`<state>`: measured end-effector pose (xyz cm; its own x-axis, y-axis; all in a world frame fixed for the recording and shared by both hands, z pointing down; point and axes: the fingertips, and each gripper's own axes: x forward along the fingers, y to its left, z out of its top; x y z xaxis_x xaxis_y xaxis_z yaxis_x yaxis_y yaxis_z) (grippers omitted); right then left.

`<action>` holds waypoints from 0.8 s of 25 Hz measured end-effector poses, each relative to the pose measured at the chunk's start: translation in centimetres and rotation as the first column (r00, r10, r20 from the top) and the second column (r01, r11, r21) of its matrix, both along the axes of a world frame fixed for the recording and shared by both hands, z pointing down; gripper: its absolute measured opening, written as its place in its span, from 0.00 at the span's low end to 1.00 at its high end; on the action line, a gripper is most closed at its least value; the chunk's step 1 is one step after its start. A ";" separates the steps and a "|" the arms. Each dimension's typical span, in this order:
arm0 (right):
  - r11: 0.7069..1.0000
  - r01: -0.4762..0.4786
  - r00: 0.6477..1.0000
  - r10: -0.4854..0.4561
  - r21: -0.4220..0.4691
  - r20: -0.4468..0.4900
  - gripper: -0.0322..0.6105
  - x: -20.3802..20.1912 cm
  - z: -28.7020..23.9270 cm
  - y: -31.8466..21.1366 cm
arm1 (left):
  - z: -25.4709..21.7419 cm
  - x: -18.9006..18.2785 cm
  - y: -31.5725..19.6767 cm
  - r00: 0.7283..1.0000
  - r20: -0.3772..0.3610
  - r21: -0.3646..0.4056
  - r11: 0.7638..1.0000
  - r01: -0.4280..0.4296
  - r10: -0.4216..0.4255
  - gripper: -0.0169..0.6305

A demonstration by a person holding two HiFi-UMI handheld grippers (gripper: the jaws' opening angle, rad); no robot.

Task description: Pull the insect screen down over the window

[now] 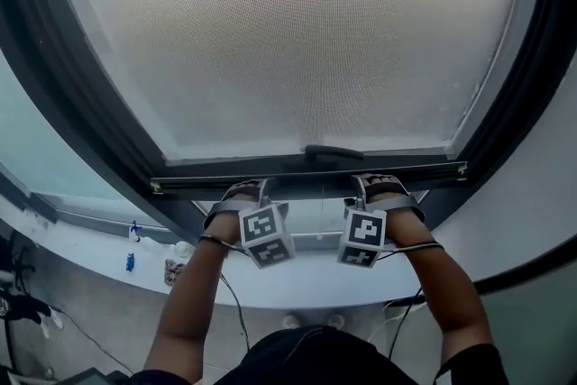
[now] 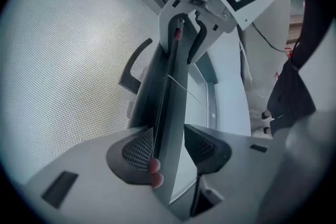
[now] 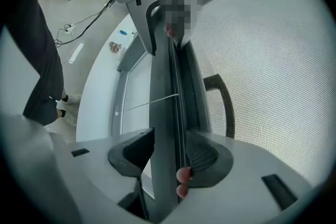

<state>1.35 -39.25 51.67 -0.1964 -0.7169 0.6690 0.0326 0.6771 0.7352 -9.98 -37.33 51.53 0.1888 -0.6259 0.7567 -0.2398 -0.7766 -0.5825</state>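
The insect screen [image 1: 288,32] is a grey mesh that covers most of the window. Its dark bottom bar [image 1: 306,176] lies low across the frame, with a black handle [image 1: 334,154] at its middle. My left gripper [image 1: 257,194] grips the bar left of the handle, my right gripper [image 1: 379,190] right of it. In the left gripper view the bar [image 2: 170,113] runs between the jaws of the left gripper [image 2: 169,149], which are shut on it. The right gripper view shows the same: the bar [image 3: 165,113] clamped in the right gripper [image 3: 169,157]. A thin cord [image 3: 152,102] hangs off the bar.
The dark window frame [image 1: 81,122] slopes down both sides of the screen. Below the bar runs a pale sill [image 1: 297,279] with small items [image 1: 176,268] at its left. Cables [image 1: 236,311] trail from the grippers toward the floor.
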 end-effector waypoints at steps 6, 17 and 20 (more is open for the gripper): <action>1.000 -0.008 1.000 0.008 -0.001 0.009 0.34 0.1 0.4 0.0 | 0.6 -0.3 -0.8 0.999 0.039 0.053 0.999 0.010 -0.012 0.31; 1.000 -0.024 1.000 0.024 0.006 0.002 0.34 -0.2 0.3 0.4 | 0.6 -0.1 -0.8 0.996 0.084 0.116 0.993 0.016 -0.025 0.31; 1.000 -0.029 1.000 0.029 0.004 0.008 0.34 -0.3 0.3 0.3 | 0.7 -0.4 -0.7 0.995 0.095 0.106 0.994 0.018 -0.028 0.31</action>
